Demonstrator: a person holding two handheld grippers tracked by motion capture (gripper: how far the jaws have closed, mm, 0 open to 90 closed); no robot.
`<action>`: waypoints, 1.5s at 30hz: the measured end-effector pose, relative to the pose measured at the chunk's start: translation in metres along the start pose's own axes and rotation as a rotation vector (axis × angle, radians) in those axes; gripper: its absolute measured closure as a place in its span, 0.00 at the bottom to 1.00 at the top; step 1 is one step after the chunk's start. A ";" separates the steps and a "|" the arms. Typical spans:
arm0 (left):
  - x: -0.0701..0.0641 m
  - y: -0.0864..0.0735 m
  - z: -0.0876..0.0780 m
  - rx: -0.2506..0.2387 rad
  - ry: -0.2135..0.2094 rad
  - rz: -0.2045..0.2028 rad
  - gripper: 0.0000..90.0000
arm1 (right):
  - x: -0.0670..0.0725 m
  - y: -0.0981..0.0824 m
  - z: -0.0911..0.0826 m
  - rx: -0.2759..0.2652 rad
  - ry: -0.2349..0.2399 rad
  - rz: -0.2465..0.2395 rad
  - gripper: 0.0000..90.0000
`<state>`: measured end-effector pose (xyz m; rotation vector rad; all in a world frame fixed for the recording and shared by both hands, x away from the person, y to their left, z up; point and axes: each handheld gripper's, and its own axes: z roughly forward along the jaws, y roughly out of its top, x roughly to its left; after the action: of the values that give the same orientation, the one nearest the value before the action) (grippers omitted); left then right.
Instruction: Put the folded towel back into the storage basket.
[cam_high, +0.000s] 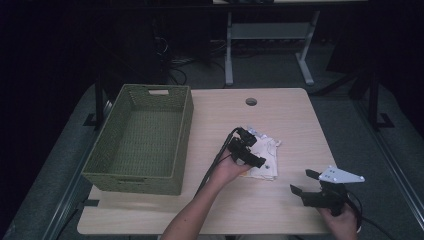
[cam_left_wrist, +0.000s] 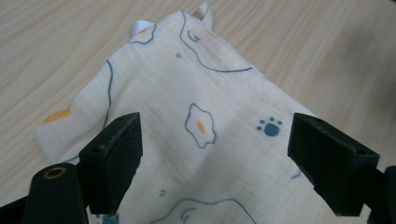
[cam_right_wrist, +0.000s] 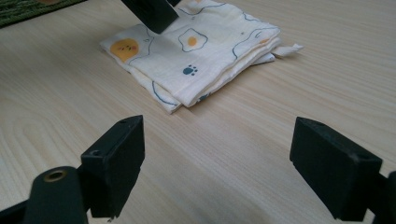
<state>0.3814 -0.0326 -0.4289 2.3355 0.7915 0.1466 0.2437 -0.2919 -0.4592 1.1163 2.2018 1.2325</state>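
Spread jaws of the left gripper (cam_left_wrist: 212, 154) hover over the folded cloth (cam_left_wrist: 187, 121) at mid-frame; right gripper (cam_high: 305, 182), also open, waits lower right.

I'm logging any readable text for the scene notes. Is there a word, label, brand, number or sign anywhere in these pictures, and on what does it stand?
None: no word, number or brand can be read anywhere.
The folded cloth bears only pictures: fried eggs, a paw print, line drawings.
Its small white tag shows no readable print.
The green basket, the table, the left gripper and the right gripper carry no markings that can be made out.
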 end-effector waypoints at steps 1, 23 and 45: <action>0.001 0.000 0.003 0.003 0.001 -0.004 0.22 | 0.000 0.000 0.000 0.000 -0.001 -0.001 0.20; 0.002 -0.002 0.032 0.075 0.109 0.004 0.43 | 0.000 0.001 -0.003 -0.013 -0.007 -0.003 0.20; 0.004 -0.008 0.028 0.048 0.137 0.012 0.69 | 0.002 0.001 -0.002 -0.012 -0.008 -0.014 0.20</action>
<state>0.3886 -0.0411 -0.4556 2.3957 0.8558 0.2993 0.2413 -0.2909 -0.4569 1.0972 2.1898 1.2323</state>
